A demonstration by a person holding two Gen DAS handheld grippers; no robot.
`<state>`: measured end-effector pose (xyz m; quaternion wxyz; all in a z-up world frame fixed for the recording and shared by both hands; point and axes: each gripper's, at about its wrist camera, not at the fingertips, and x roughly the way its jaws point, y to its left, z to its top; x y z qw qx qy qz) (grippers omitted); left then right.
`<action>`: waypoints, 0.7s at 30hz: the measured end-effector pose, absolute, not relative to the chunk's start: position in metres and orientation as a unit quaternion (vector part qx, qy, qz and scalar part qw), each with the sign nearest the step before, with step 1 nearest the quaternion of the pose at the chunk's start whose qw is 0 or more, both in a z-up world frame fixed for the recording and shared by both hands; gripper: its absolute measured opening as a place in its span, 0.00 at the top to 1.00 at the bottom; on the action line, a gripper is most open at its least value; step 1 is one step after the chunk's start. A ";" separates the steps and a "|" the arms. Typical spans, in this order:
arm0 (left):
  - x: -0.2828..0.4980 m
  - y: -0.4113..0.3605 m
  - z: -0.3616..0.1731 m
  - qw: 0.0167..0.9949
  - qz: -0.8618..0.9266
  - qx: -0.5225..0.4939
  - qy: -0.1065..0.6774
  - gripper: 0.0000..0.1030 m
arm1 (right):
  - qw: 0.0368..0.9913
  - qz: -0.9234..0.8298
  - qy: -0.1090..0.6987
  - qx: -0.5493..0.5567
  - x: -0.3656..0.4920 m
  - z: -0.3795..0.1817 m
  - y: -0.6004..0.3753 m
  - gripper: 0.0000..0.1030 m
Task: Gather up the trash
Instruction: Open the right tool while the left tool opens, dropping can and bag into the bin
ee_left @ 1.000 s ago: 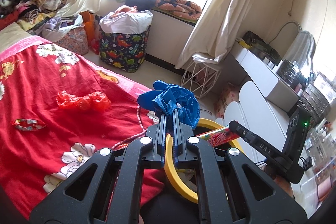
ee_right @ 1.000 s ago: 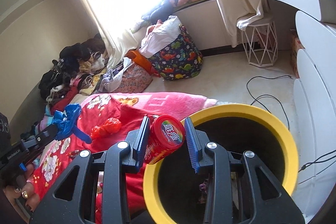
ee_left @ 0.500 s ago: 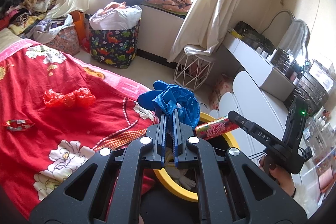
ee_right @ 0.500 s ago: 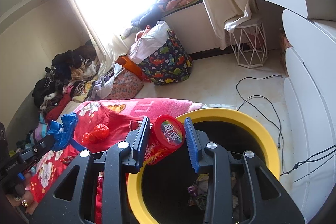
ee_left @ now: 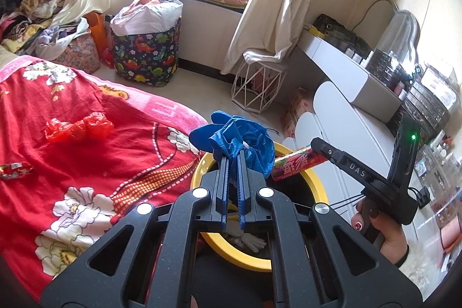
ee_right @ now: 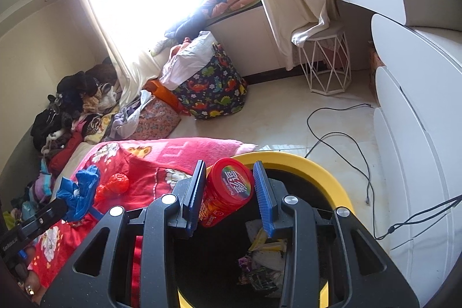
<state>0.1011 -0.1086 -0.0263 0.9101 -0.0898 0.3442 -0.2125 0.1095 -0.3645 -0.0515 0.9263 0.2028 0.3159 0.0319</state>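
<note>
Right wrist view had the right gripper [ee_right: 228, 192] clamping the red tube [ee_right: 226, 191] over the yellow bin [ee_right: 332, 178], left gripper [ee_left: 232, 163] pinching the blue bag [ee_left: 239, 143] above it; next: release both.

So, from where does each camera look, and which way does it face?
Left wrist: sits behind the left tongs, facing the window; they pinch a blue bag; the right hand shows.
Right wrist: sits behind the right tongs, looking down at the floor; they clamp a red canister.
Shared: yellow-rimmed bin, red blanket, dinosaur basket.
</note>
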 end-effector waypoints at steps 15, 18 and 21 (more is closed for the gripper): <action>0.102 -0.131 -0.044 0.898 -0.228 -0.069 0.369 0.98 | 0.925 0.006 0.324 0.200 0.109 -0.064 -0.379 0.69; 0.103 -0.136 -0.048 0.895 -0.231 -0.063 0.376 0.98 | 0.924 0.001 0.328 0.197 0.111 -0.065 -0.379 0.69; 0.103 -0.141 -0.052 0.892 -0.235 -0.059 0.382 0.98 | 0.921 0.000 0.334 0.199 0.112 -0.069 -0.382 0.69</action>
